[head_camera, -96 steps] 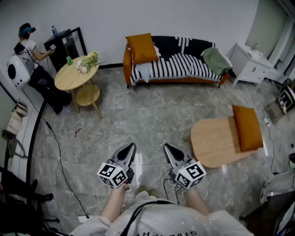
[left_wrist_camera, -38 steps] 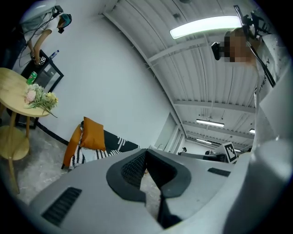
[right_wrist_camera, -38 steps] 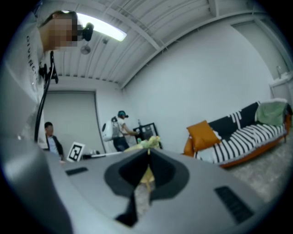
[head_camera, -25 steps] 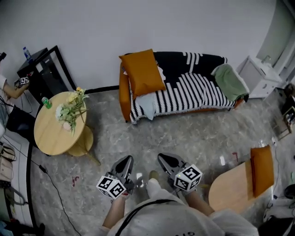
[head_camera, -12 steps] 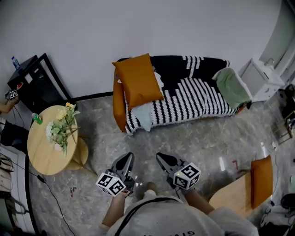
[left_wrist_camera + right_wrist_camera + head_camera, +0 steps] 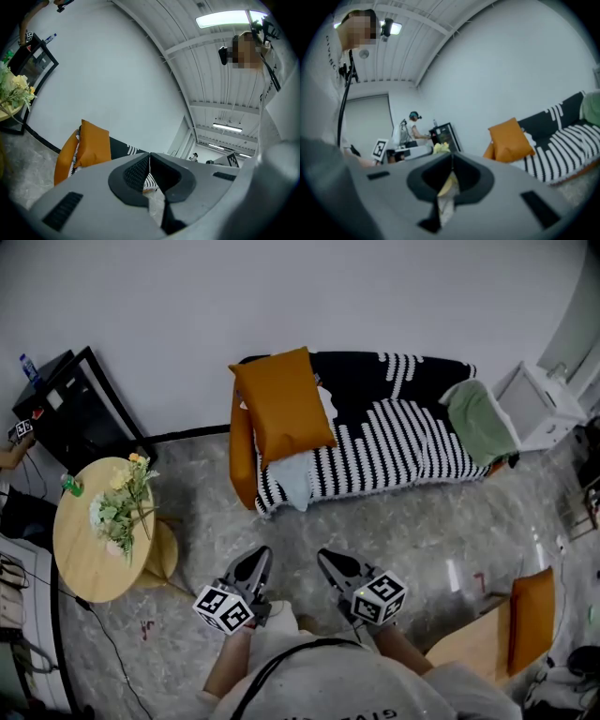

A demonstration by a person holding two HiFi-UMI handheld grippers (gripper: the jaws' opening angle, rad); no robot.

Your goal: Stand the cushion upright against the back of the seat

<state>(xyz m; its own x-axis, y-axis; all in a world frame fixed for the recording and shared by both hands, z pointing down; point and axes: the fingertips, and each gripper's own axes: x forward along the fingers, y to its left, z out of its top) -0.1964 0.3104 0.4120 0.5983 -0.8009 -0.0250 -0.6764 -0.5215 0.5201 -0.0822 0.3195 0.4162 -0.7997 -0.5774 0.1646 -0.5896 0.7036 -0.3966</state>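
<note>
1. Both claws are carried side by side in front of the person, well short of the sofa (image 6: 241, 460) and aimed toward it. This reads as an approach; nothing is being handled yet.
2. Left gripper (image 6: 257, 557): jaws pressed together, nothing between them. Right gripper (image 6: 328, 560): the same, tips meeting and empty. Judgement: closed is simply the carrying posture, and both must spread before any grasp.
3. The task's thing, the orange cushion (image 6: 283, 405), sits at the sofa's orange-armed end, propped against the backrest and partly over that arm. It overlaps a pale blue cushion (image 6: 292, 479) lying on the sofa seat in front of it.
4. In the right gripper view it stands on one corner, rotated rather than square. It is likely wedged into the angle between backrest and arm, which keeps it from falling flat.
5. Judgement: some squaring up against the backrest is left to do.
6. A green cloth (image 6: 480, 423) is bunched at the sofa's far end, clear of the cushion.
7. A second orange cushion (image 6: 531, 615) lies on a wooden table well apart from the sofa, nearer the person. I cannot tell whether it belongs to the task.
</note>
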